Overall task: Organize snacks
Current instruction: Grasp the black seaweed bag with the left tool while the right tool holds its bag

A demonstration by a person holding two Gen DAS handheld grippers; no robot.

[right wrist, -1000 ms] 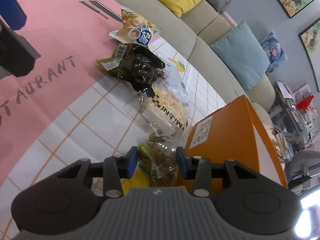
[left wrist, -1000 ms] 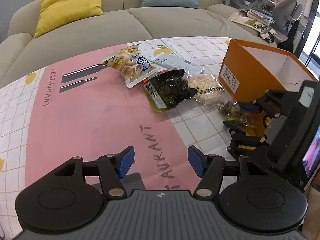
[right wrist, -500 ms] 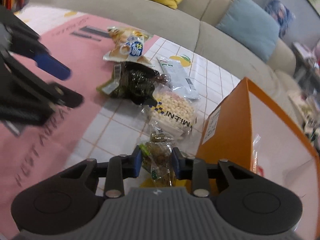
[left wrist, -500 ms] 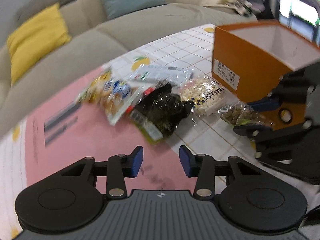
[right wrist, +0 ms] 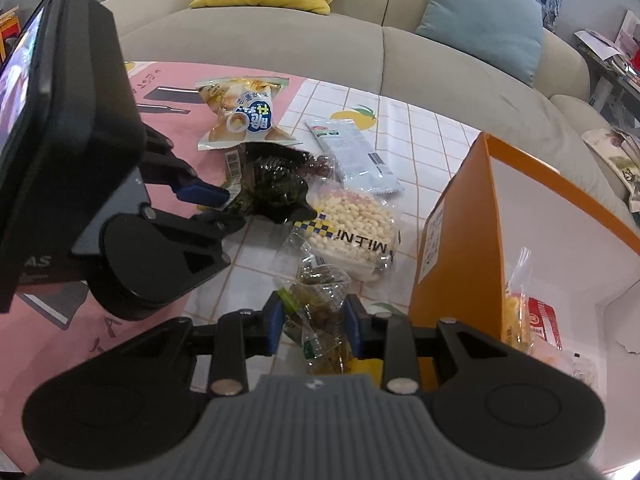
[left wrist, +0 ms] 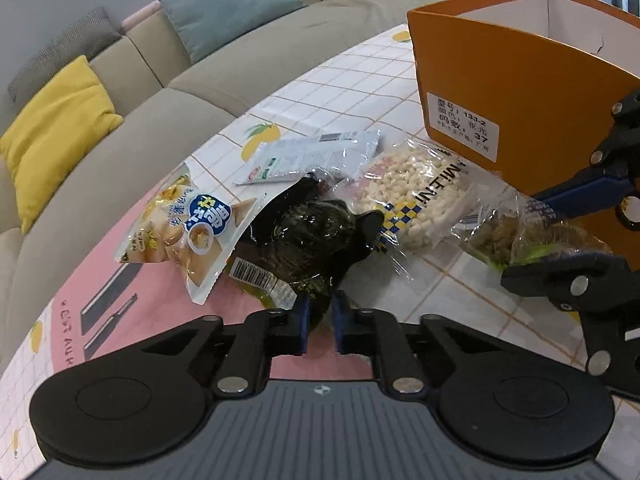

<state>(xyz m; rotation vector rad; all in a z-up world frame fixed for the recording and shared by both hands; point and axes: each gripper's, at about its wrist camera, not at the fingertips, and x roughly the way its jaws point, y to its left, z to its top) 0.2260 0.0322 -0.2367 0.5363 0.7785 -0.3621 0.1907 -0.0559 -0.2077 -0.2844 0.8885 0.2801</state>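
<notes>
My left gripper (left wrist: pixel 319 322) is shut on the near edge of the dark seaweed snack bag (left wrist: pixel 312 236), which lies on the table; it also shows in the right wrist view (right wrist: pixel 276 186). My right gripper (right wrist: pixel 314 326) is shut on the clear bag of brown-green snacks (right wrist: pixel 320 296), seen from the left wrist view (left wrist: pixel 516 236) beside the orange box (left wrist: pixel 516 92). A yellow chip bag (left wrist: pixel 188 228), a white flat packet (left wrist: pixel 308 156) and a clear bag of white puffs (left wrist: pixel 412 196) lie around the seaweed bag.
The open orange box (right wrist: pixel 452 240) stands at the right and holds a few packets (right wrist: pixel 536 328). The table has a pink and white checked cloth (left wrist: pixel 360 80). A beige sofa (right wrist: pixel 440 68) with yellow and blue cushions runs behind the table.
My left gripper moved forward to the seaweed bag and closed on its edge. My right gripper kept its hold on the brown-green snack bag and turned toward the pile.
</notes>
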